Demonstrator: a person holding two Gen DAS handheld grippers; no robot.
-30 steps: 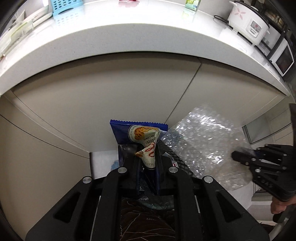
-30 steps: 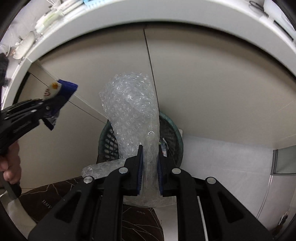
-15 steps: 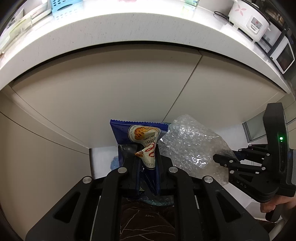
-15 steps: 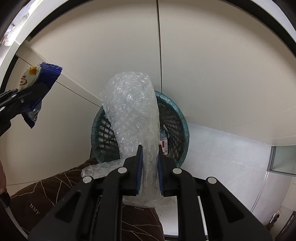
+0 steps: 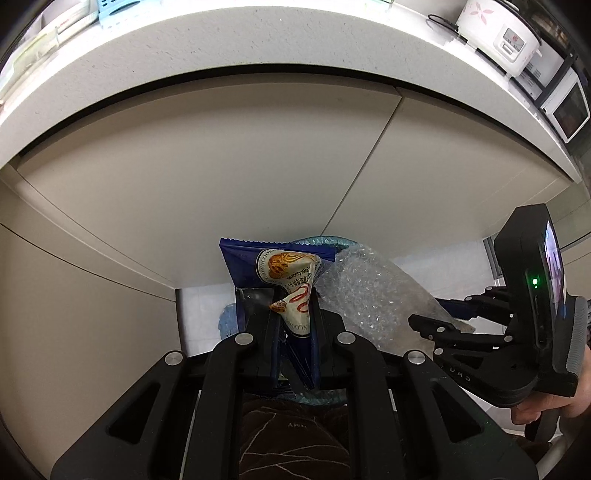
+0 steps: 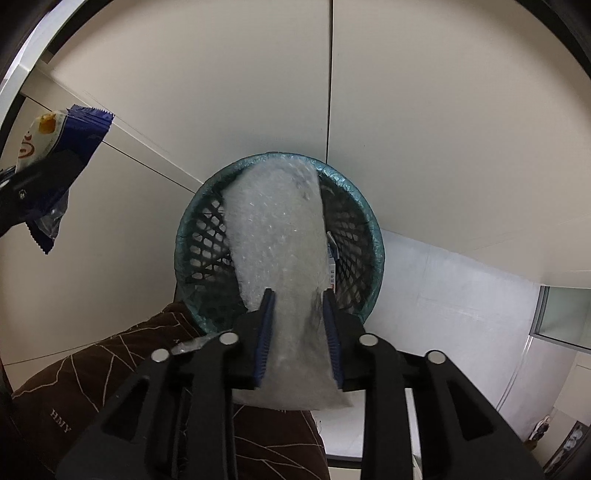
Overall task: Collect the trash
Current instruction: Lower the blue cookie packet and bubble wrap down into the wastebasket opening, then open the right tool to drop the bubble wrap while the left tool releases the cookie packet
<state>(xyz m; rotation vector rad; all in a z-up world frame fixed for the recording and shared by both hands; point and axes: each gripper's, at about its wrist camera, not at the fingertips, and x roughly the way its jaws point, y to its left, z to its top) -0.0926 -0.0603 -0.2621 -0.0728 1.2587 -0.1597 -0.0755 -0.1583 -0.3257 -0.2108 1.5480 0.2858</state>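
My left gripper (image 5: 293,314) is shut on a blue cookie wrapper (image 5: 280,269) and holds it up in front of the cabinet; the wrapper also shows at the left of the right wrist view (image 6: 55,147). My right gripper (image 6: 299,317) has its jaws spread, with a sheet of bubble wrap (image 6: 277,236) lying loose between them and reaching down into the teal mesh waste basket (image 6: 192,236). In the left wrist view the bubble wrap (image 5: 369,295) hangs just right of the wrapper, over the basket rim (image 5: 325,240).
Beige cabinet doors (image 6: 424,110) stand behind the basket under a white counter (image 5: 221,51) with a rice cooker (image 5: 498,33) and microwave (image 5: 569,110). A dark brown patterned cloth (image 6: 92,387) lies below. White floor tiles (image 6: 461,295) lie to the right.
The right gripper has moved down over the basket and its jaws have opened, letting the bubble wrap sag into the basket. The left gripper has stayed shut on the wrapper.
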